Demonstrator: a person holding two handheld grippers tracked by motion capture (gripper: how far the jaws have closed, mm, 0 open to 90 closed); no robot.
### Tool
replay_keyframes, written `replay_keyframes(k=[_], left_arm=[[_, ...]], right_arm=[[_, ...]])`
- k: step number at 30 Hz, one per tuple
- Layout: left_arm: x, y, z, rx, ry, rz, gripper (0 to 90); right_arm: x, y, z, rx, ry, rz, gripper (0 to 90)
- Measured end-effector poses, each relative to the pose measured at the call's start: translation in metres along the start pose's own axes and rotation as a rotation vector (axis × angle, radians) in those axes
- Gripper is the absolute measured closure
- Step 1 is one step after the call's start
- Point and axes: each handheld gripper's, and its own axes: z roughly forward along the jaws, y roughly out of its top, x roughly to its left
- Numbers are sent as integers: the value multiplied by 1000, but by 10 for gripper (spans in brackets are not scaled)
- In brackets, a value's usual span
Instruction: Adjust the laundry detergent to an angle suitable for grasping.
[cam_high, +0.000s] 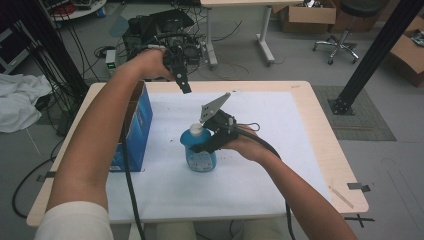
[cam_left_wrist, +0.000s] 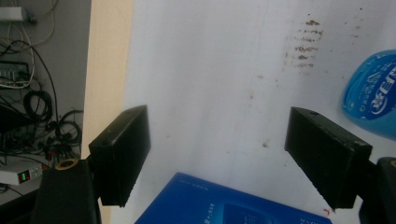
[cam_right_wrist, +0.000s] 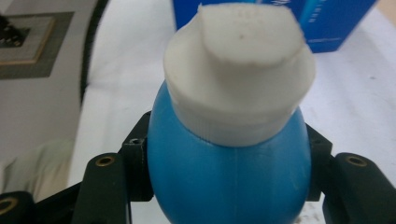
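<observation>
A blue bottle (cam_high: 201, 156) with a white cap (cam_high: 196, 130) stands upright over the white mat (cam_high: 280, 150), left of the middle. My right gripper (cam_high: 204, 146) comes in from the right and is shut on the bottle's body. In the right gripper view the bottle (cam_right_wrist: 229, 172) and its cap (cam_right_wrist: 238, 70) loom large between the jaws. My left gripper (cam_high: 186, 89) hangs open above the mat's far edge, next to a blue box (cam_high: 134, 127). Between its empty jaws, the left gripper (cam_left_wrist: 219, 154) looks down on bare mat, the box's corner (cam_left_wrist: 224, 205) and the bottle's edge (cam_left_wrist: 373, 93).
The blue box stands along the table's left side, with its face (cam_right_wrist: 299, 18) behind the bottle in the right gripper view. The wooden table edge (cam_high: 330, 150) runs round the mat. Cables and equipment (cam_high: 160, 30) lie on the floor beyond the table.
</observation>
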Motion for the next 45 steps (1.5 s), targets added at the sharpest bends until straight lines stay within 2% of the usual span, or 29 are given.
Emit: replay_keyframes(k=[3,13,19,27,36,45], left_arm=[[-2,1,1,-5,1,2,231],[-4,3,0,2,1,10,232],[-4,2,2,6,-3,7,232],[-3,0,3,8,-5,5,231],[-3,1,5,10,-6,4,231],[-4,2,5,11,-6,7,231]], right_arm=[[5,-3,-1,5,36,-21,396],[14,-8,-2,-30,98,-57,397],[15,-9,2,-45,135,-94,397],[15,-14,4,-77,159,-99,397],[12,-21,5,-70,166,-119,395],[12,-22,4,-64,163,-114,395]])
